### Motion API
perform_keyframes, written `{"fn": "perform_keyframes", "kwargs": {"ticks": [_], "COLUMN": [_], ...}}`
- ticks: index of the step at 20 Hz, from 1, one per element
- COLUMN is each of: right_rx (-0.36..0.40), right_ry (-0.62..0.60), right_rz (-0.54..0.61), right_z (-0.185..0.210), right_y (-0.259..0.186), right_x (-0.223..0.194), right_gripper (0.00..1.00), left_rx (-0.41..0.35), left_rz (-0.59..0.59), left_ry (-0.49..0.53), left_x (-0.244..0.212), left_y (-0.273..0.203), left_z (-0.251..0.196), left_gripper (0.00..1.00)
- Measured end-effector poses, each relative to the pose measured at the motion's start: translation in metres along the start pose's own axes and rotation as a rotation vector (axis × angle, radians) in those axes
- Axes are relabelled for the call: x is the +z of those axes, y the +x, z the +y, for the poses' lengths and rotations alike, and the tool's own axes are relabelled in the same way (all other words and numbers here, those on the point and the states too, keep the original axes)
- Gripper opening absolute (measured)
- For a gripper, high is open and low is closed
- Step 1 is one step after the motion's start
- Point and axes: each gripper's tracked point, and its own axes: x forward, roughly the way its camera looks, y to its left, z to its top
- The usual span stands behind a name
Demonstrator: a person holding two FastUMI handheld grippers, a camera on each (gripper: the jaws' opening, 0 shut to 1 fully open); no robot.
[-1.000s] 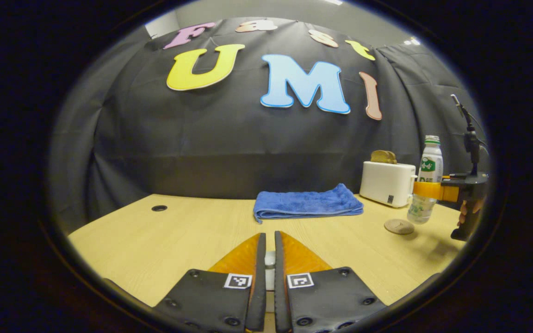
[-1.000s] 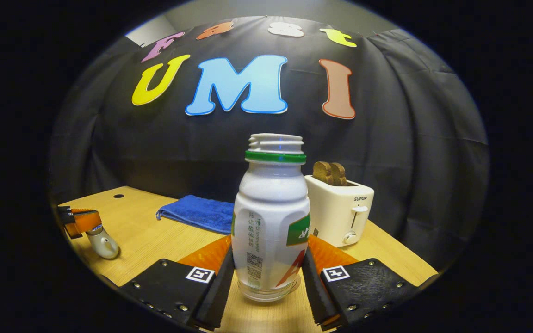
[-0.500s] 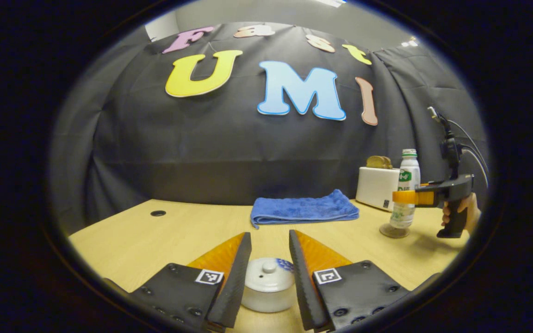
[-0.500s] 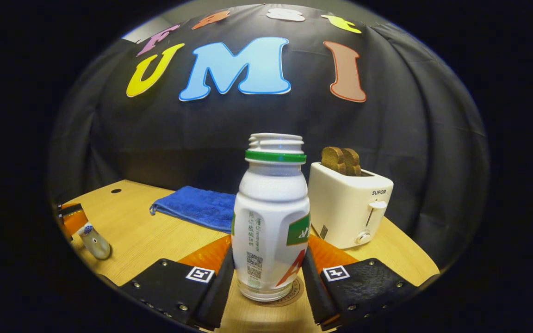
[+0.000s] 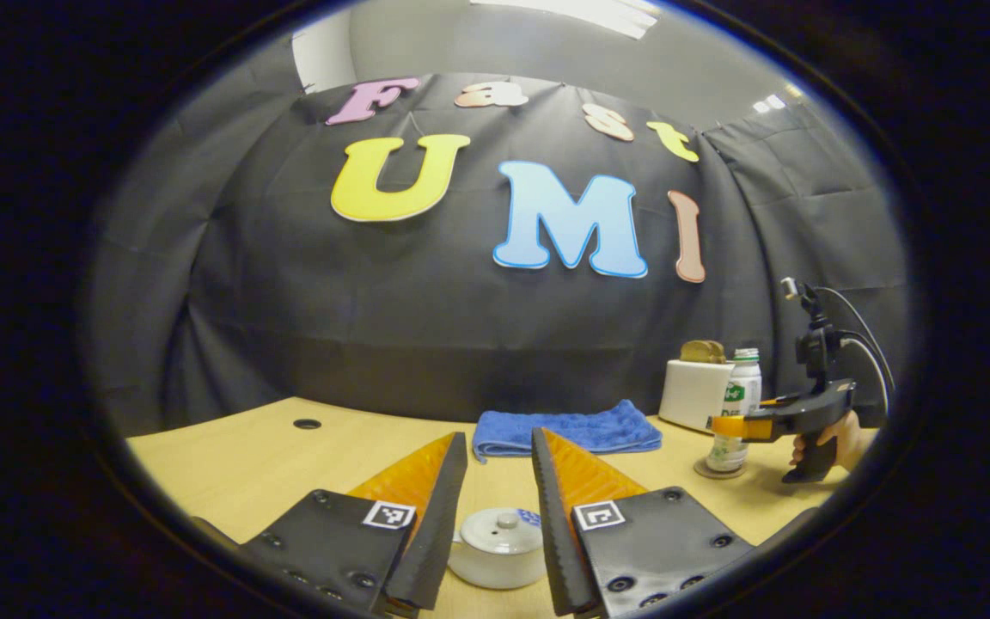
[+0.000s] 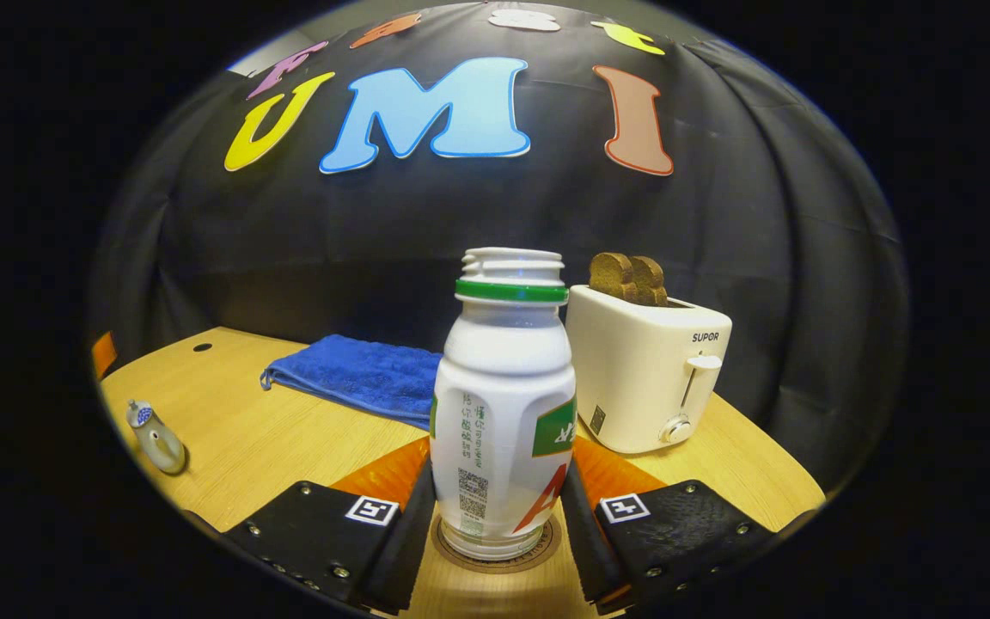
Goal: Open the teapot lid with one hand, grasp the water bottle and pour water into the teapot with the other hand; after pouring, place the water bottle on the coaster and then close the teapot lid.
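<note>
table [image 5: 271, 460]: wood | on it: teapot [image 5: 499, 546], towel [image 5: 568, 430], toaster [image 6: 645, 378], coaster [image 6: 499, 554]

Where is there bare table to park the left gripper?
Bare table runs from the teapot left to the cable hole, in front of the blue towel. The far right is crowded: toaster, water bottle on its coaster, right gripper.
</note>
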Motion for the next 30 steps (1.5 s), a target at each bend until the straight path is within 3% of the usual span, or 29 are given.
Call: {"fn": "perform_keyframes", "kwargs": {"ticks": [6, 7, 8, 16, 17, 20, 25, 30], "right_rx": [-0.017, -0.029, -0.026, -0.023, -0.031, -0.049, -0.105, -0.088], "right_ry": [0.011, 0.020, 0.028, 0.018, 0.014, 0.007, 0.042, 0.106], "right_rz": [-0.011, -0.019, -0.033, -0.081, -0.087, -0.109, -0.228, -0.220], "right_z": [-0.005, -0.008, -0.007, -0.004, -0.006, -0.011, -0.013, 0.035], "right_y": [-0.001, -0.003, -0.005, -0.028, -0.033, -0.052, -0.124, -0.193], "right_x": [0.000, 0.003, 0.006, 0.023, 0.023, 0.026, 0.049, 0.013], "right_gripper": [0.77, 0.87, 0.92, 0.93, 0.93, 0.93, 0.93, 0.93], "left_rx": [-0.003, -0.001, -0.002, 0.011, 0.001, 0.017, 0.048, 0.050], "left_rz": [-0.029, -0.032, -0.034, -0.046, -0.045, -0.052, -0.075, -0.022], "left_ry": [0.021, 0.018, 0.014, -0.001, -0.007, -0.001, 0.002, 0.004], "left_x": [0.008, 0.009, 0.008, 0.011, 0.010, 0.016, 0.038, 0.024], "left_y": [-0.003, -0.005, -0.004, -0.008, -0.009, -0.013, -0.043, -0.095], "left_z": [-0.003, -0.002, -0.002, 0.004, 0.000, 0.002, -0.007, -0.061], "left_gripper": [0.53, 0.53, 0.53, 0.53, 0.55, 0.86, 0.96, 0.98]}}
